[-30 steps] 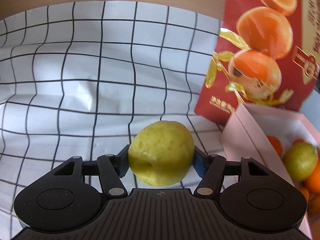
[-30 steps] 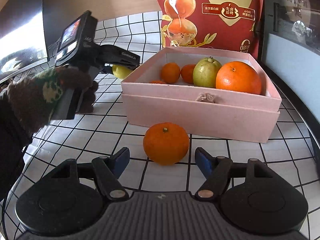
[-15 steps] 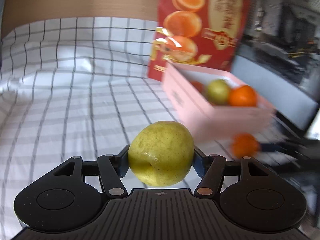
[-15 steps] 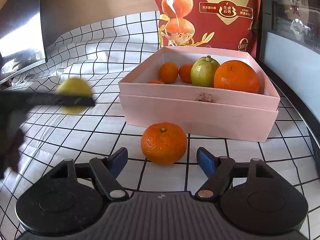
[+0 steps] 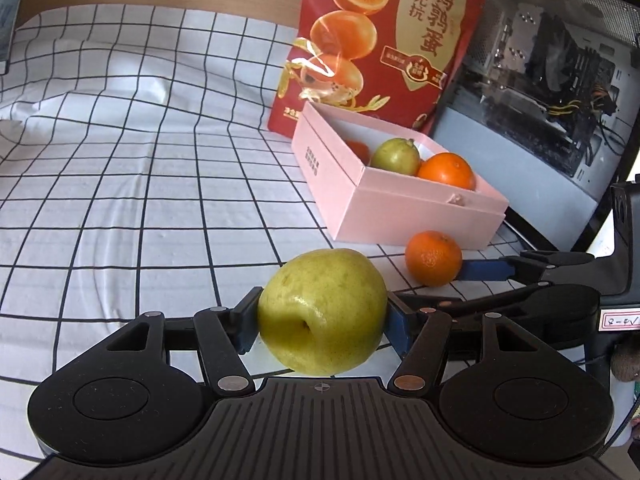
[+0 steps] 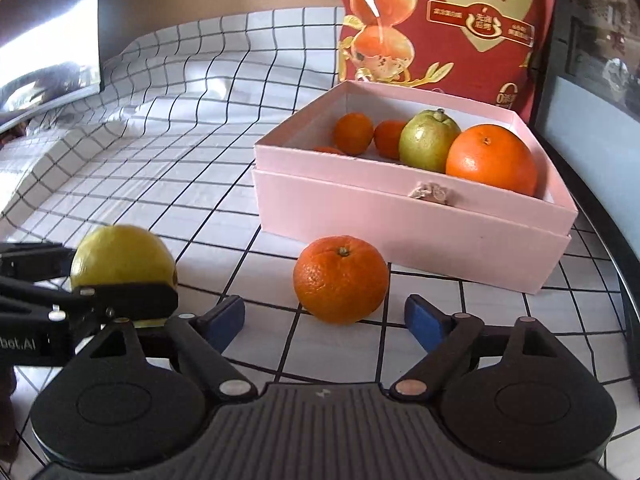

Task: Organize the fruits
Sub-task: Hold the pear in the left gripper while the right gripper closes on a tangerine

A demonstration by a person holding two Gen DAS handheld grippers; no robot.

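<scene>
My left gripper (image 5: pixel 322 322) is shut on a yellow-green pear (image 5: pixel 322 310), held above the checked cloth; the same pear (image 6: pixel 122 262) shows at the left of the right wrist view. A loose tangerine (image 6: pixel 340 279) lies on the cloth in front of the pink box (image 6: pixel 400 216). My right gripper (image 6: pixel 325 316) is just behind it, jaws opening, blue pads clear of the fruit. The tangerine (image 5: pixel 433 258) and a right finger (image 5: pixel 486 269) also show in the left wrist view. The pink box (image 5: pixel 400 208) holds a green pear (image 6: pixel 428 146), a large orange (image 6: pixel 491 159) and small tangerines (image 6: pixel 354 133).
A red snack bag (image 6: pixel 444 20) stands upright behind the box. A dark computer case (image 5: pixel 552 92) lines the right side. The black-and-white checked cloth (image 5: pixel 140 184) stretches rumpled to the left. A dark screen (image 6: pixel 48 28) sits at far left.
My left gripper has swung away from the box with the pear and now sits left of the right gripper. The right gripper's jaws have spread wider around the tangerine.
</scene>
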